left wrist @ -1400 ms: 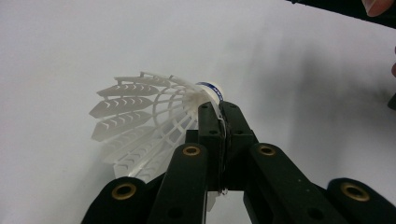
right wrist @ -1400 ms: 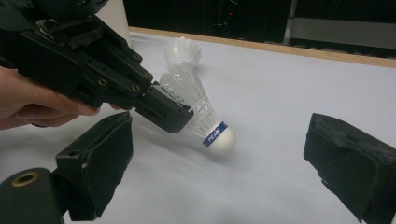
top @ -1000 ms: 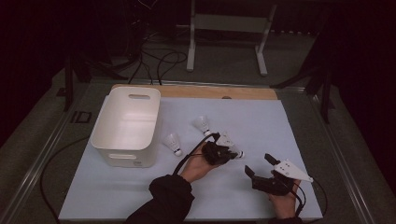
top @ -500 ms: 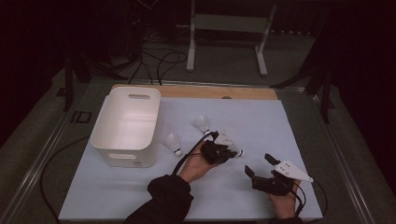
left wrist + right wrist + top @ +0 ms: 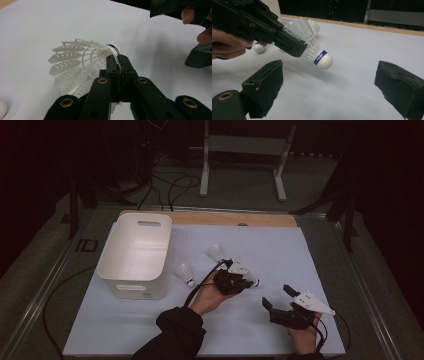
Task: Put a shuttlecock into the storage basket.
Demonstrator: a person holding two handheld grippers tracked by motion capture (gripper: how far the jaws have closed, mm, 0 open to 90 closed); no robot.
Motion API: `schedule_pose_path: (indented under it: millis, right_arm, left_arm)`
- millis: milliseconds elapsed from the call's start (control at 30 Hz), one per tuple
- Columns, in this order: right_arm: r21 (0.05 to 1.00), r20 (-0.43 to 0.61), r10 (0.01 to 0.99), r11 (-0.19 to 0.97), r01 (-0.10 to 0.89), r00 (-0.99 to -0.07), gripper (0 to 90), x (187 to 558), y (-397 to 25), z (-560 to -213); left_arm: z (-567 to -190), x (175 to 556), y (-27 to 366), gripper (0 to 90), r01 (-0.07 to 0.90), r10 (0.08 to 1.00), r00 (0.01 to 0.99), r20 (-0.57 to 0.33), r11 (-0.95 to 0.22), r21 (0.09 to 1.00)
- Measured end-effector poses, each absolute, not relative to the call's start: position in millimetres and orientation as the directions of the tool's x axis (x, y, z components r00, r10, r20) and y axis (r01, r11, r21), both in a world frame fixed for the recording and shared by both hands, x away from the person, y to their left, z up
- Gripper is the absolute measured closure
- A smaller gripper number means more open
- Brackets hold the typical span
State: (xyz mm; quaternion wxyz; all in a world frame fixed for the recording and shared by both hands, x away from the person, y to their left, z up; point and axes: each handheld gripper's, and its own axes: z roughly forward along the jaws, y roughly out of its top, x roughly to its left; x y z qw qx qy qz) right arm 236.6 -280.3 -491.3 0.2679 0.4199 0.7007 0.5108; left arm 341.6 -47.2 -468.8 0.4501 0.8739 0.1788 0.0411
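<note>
Tabletop (image 5: 150, 330): covered by a pale, bluish-white sheet, with a strip of bare wood (image 5: 225, 218) showing along the far edge. A white plastic bin (image 5: 136, 255) with a handle slot stands on the left part of the sheet. Two white shuttlecocks lie directly on the surface: one (image 5: 185, 274) just beside the bin's right wall, the other (image 5: 216, 252) a little farther back and to the right. The two are near each other but apart.
</note>
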Motion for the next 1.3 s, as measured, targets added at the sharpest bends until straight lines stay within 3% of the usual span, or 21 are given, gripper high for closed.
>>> schedule_pose_path:
  millis: [1300]
  right_arm:
    - [0.943,0.053,0.863,0.123,0.310,-0.503,8.1,237,-281,-491]
  left_arm:
    - [-451,338,-33,89.2,0.282,0.366,0.926,-0.094,-0.501,0.818]
